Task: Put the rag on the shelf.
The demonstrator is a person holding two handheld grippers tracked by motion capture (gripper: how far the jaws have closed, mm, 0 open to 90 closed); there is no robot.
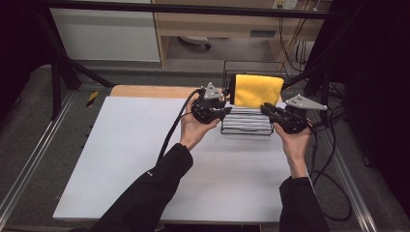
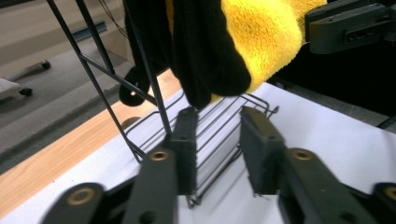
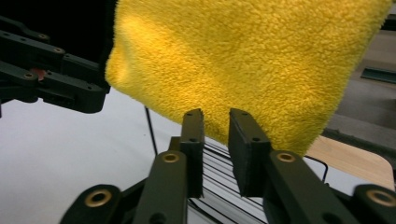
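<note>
Yellow cloth, high view: a fluffy yellow towel (image 1: 257, 90) hangs over the top of a black wire rack (image 1: 246, 123) at the far middle of my white table (image 1: 145, 159).
Left claw, high view: my left claw (image 1: 223, 112) sits at the rack's left edge, just below the towel's lower left corner, with my hand wrapped under it.
Right claw, high view: my right claw (image 1: 269, 110) sits at the rack's right edge, by the towel's lower right corner, and points in toward the rack.
Cable, high view: a black cable (image 1: 171, 128) trails from my left claw back across the table.

Left claw, left claw view: my left claw (image 2: 218, 140) has its jaws spread, with a clear gap between the pads; the rack's (image 2: 140, 88) low wires lie beyond and between them, and nothing is pinched.
Towel, left claw view: the towel (image 2: 261, 37) hangs above my jaws, beside a dark fold of cloth (image 2: 205, 60), and touches neither pad.
Wood, left claw view: a strip of bare wooden edge (image 2: 56, 163) shows beside the white top.

Right claw, right claw view: my right claw (image 3: 215, 130) has its jaws slightly apart, a narrow gap between the pads, gripping nothing.
Towel, right claw view: the towel (image 3: 252, 60) hangs just beyond my fingertips, its lower edge near them; I cannot tell whether it touches.
Other claw, right claw view: my left claw (image 3: 60, 84) reaches in at the towel's far corner.
</note>
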